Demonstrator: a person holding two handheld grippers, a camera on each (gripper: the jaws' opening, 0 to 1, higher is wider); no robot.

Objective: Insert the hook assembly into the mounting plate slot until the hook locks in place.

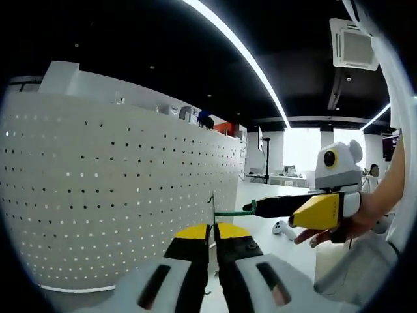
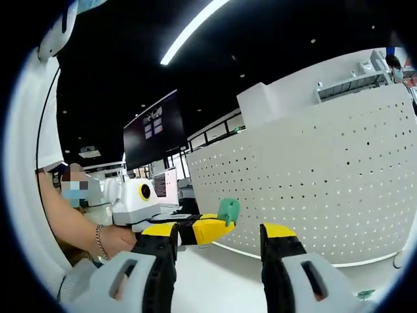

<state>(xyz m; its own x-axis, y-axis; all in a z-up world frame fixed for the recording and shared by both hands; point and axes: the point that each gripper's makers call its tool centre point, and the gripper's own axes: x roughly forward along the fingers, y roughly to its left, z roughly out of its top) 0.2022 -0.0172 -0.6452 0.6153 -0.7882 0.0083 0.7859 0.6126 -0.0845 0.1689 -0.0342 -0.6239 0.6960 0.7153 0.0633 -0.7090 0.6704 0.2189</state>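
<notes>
Your left gripper (image 1: 210,242), yellow-tipped black jaws, was clamped on a thin green plate (image 1: 212,210) seen edge-on, standing upright between the tips. From the right came your right gripper (image 1: 255,207), its tip meeting a slim green hook piece (image 1: 229,211) that touched the plate. In the right gripper view, your right gripper (image 2: 219,235) stood wide apart with nothing between its jaws; the left gripper's yellow tip carried the green plate (image 2: 229,210). Behind curved a white perforated wall (image 1: 111,195).
</notes>
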